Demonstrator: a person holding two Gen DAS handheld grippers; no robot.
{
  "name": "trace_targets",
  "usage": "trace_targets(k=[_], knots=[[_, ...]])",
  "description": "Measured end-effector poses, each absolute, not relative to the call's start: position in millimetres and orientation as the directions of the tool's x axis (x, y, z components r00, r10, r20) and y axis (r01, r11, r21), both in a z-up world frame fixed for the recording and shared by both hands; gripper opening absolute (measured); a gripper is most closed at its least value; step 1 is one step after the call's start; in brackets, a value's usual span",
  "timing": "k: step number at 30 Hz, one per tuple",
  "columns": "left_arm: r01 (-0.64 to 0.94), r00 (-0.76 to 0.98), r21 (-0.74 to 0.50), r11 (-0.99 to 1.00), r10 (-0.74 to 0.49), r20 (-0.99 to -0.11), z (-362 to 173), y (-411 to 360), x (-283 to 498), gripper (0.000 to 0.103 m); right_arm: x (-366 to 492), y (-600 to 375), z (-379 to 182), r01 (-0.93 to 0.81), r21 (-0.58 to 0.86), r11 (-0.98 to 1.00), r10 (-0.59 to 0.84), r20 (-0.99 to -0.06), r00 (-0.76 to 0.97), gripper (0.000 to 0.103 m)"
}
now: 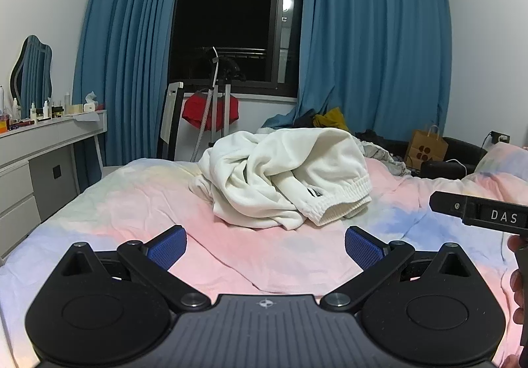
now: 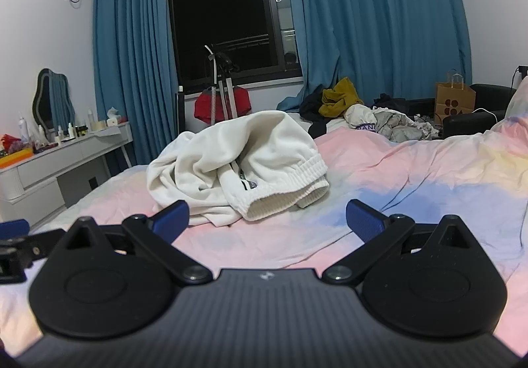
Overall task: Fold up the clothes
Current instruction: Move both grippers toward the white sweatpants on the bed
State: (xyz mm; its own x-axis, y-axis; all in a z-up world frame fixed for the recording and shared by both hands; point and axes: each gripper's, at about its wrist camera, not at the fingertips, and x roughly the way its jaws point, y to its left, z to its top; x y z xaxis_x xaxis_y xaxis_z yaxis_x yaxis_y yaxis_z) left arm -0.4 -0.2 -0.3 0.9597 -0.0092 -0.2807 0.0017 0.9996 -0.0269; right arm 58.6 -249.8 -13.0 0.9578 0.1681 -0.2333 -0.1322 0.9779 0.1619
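A crumpled cream-white garment [image 1: 283, 176] with a ribbed elastic hem lies in a heap on the pastel bed sheet [image 1: 138, 203]. It also shows in the right wrist view [image 2: 237, 163]. My left gripper [image 1: 265, 247] is open and empty, hovering above the sheet just short of the heap. My right gripper [image 2: 267, 222] is open and empty, also short of the heap, with the hem opening facing it. The right gripper's body [image 1: 478, 211] shows at the right edge of the left wrist view.
A white dresser [image 1: 39, 150] with bottles and a mirror stands left of the bed. More clothes [image 2: 363, 110] are piled at the far side. A brown paper bag [image 2: 453, 99], a pillow [image 2: 518, 97] and blue curtains [image 1: 369, 38] lie beyond.
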Motion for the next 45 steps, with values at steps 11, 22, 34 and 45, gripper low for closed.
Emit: trace_targets(k=[11, 22, 34, 45], knots=[[0.015, 0.951, -0.044, 0.999, -0.027, -0.308, -3, 1, 5, 0.103, 61, -245, -17, -0.142, 0.138, 0.98, 0.172, -0.234, 0.957, 0.103], [0.021, 0.951, -0.041, 0.999, -0.032, -0.308, -2, 0, 8, 0.103, 63, -246, -22, -0.157, 0.154, 0.975, 0.189, -0.216, 0.958, 0.103], [0.034, 0.95, -0.044, 0.998, -0.046, -0.31, -3, 1, 8, 0.103, 64, -240, -24, -0.171, 0.118, 0.978, 0.193, -0.221, 0.956, 0.103], [0.029, 0.951, -0.05, 0.998, -0.043, -0.305, -3, 3, 7, 0.103, 59, -241, -21, -0.15, 0.111, 0.982, 0.17, -0.196, 0.966, 0.103]])
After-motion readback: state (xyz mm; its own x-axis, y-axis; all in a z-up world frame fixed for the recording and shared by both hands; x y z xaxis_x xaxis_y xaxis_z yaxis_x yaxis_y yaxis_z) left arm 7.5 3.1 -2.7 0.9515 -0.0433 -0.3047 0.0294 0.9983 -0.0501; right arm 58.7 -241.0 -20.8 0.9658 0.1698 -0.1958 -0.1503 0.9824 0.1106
